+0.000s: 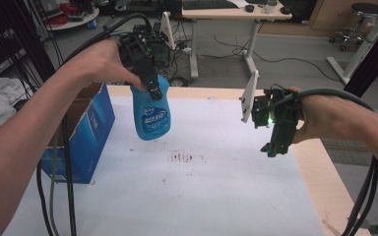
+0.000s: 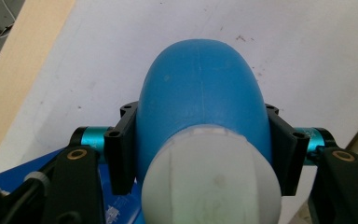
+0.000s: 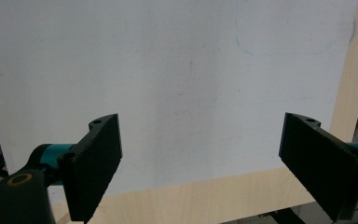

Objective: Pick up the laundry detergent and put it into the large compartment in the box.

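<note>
A blue plastic bottle with a white cap hangs in the air over the white sheet. My left gripper is shut on its upper part, cap end toward the camera in the left gripper view, where the blue bottle sits squeezed between both black jaws. My right gripper hovers over the table's right side, held by a hand, pointing down. In the right gripper view my right gripper stands open, its jaws wide apart with nothing between them above the white sheet.
An open blue cardboard box stands at the table's left edge, close to the bottle. Brown stain marks sit mid-sheet. Bare wooden table edge runs along the right. Cables trail from both grippers; desks and a stool stand beyond.
</note>
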Available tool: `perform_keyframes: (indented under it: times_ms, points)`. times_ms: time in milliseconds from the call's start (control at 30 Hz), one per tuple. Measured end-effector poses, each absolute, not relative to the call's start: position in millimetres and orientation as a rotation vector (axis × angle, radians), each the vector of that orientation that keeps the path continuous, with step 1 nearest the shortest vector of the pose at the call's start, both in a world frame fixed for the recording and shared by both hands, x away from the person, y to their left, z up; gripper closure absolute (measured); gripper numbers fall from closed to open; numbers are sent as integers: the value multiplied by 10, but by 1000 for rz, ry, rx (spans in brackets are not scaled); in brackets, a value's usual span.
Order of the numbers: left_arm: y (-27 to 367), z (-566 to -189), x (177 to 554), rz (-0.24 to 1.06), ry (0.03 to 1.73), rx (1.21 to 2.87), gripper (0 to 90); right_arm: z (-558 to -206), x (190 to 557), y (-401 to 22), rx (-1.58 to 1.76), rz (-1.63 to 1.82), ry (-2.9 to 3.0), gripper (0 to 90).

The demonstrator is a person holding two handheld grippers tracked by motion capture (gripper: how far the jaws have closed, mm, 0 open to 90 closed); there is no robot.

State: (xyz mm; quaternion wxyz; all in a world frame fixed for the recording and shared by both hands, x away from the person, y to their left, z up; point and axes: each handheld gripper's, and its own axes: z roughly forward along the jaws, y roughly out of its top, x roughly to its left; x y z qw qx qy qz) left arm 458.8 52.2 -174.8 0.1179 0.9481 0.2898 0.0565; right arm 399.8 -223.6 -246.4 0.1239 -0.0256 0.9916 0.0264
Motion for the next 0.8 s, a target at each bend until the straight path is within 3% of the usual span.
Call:
perform_keyframes:
  times_ms: [333,800]
  points:
    - [726,-1176,4508,188,867,2733,383,-2408,3943,-2192,-94,108,2878,123]
    - [1417,-838,4237,287,1047,2673,384,-2428,3956,-2132,-112,80,2878,123]
